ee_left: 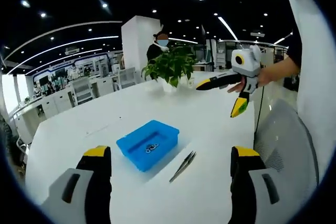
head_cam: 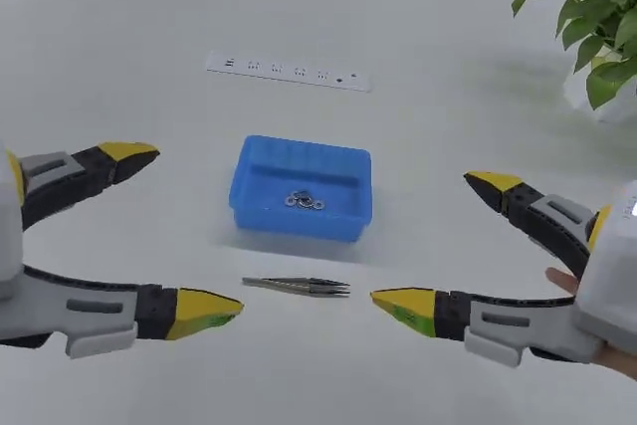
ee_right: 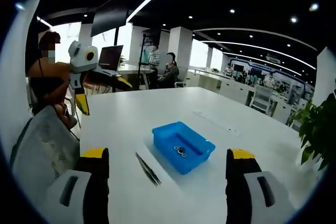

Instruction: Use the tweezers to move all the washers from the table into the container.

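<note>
The white table [head_cam: 149, 27] carries everything. At 2 o'clock in the head view stands a leafy green plant [head_cam: 587, 7]. The left tongs [head_cam: 189, 229] hang over the table at 8 o'clock from the container, jaws spread wide and holding nothing. The right tongs [head_cam: 426, 238] mirror them at 4 o'clock, likewise wide apart and empty. The blue container [head_cam: 299, 221] sits mid-table between the two. A white power strip [head_cam: 289, 72] lies at 12 o'clock from it, well apart. The tweezers [head_cam: 297, 287] lie flat on the table at 6 o'clock, just beside the container, touched by neither tongs. A few washers [head_cam: 305, 202] rest bunched on the container's floor.
</note>
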